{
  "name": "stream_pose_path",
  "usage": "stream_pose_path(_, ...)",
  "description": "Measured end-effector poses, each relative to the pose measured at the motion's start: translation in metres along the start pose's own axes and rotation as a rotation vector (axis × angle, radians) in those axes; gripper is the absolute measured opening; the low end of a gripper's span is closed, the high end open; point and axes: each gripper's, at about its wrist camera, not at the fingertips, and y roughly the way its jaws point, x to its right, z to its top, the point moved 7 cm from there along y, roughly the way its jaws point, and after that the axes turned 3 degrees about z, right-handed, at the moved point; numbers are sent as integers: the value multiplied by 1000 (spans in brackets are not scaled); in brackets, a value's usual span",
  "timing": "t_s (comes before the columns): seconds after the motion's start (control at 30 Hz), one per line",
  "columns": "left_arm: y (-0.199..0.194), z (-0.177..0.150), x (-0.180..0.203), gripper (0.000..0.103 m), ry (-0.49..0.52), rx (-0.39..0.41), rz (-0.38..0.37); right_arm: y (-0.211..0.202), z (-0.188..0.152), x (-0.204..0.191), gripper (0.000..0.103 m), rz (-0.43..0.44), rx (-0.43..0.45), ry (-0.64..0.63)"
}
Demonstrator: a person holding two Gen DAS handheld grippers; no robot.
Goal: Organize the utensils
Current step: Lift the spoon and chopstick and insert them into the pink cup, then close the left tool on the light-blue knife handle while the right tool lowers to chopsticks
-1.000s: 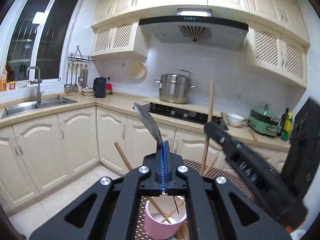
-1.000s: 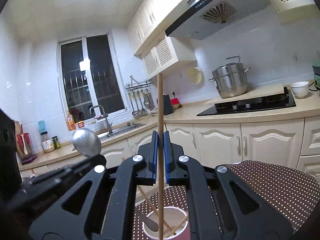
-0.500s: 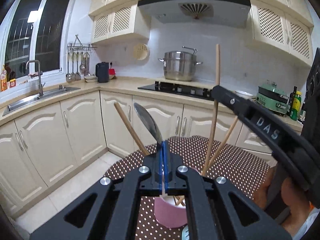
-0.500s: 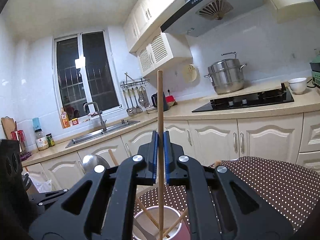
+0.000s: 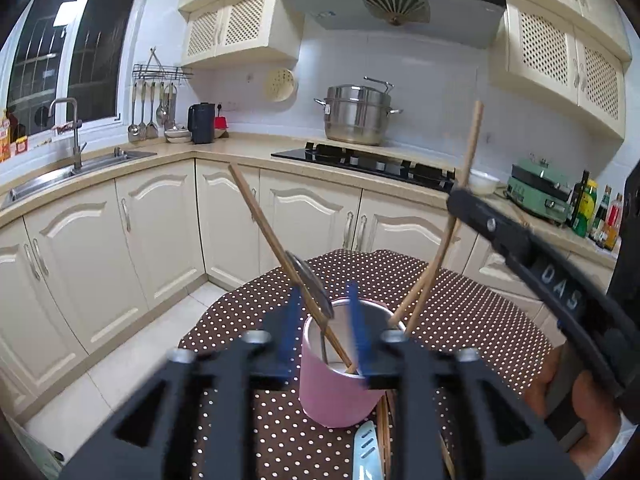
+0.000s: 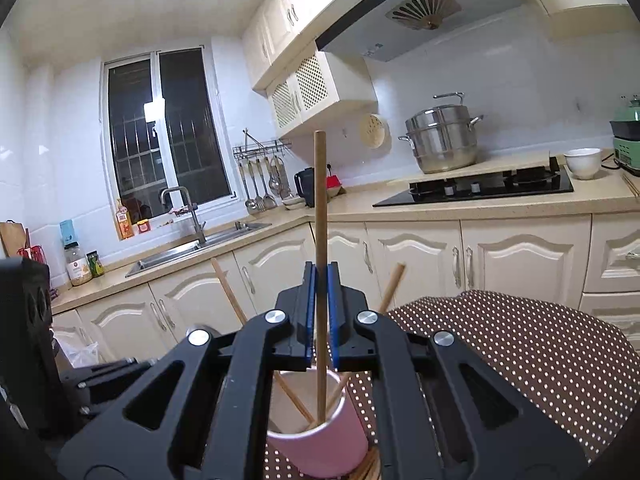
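L gripper [image 5: 324, 322] is spread wide on my feed, blue pads apart w/ nothing between them, straddling the top of the pink cup [image 5: 340, 384]. The spoon [image 5: 310, 286] sits in that cup, bowl end up, leaning on the rim on the left side, handle down inside. One chopstick [image 5: 276, 248] leans out of the cup to the upper left, right next to the spoon. Cup stands upright on the polka-dot surface [image 5: 460, 320].

R gripper [image 6: 320, 312] is clamped on a wooden chopstick [image 6: 320, 200], held approx vertical, lower end down inside the cup [image 6: 320, 440], top sticking well above the pads. I can see 2 more sticks in there, one slanting left [image 6: 230, 294], one slanting right [image 6: 390, 290]. From the L cam the R gripper [image 5: 460, 200] comes in from the right, above and beyond the cup, w/ the person's hand [image 5: 576, 408] on its grip.

On the surface just in front of the cup: a pale blue slotted utensil [image 5: 365, 456] lying flat, and more wooden sticks [image 5: 384, 436] beside it, partly hidden under my gripper body. Can't tell how many.
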Motion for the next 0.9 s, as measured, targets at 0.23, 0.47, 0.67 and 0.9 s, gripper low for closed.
stream_pose_path(0.23, -14, -2, -8, 42, -53, 2, -15, -7, -11, -3, 6, -7, -30, -6)
stream_pose_path(0.47, -29, -6, -19, 48, -81, -5, 3, -8, -23, -7, 7, -18, -80, -12)
stream_pose_path(0.67, -38, -12, -23, 54, -85, -27, 5, -8, -33, -6, 10, -57, -129, -16)
stream_pose_path(0.9, -40, -29, -17, 60, -62, -123, -22, -24, -30, -5, 42, -72, -128, -16)
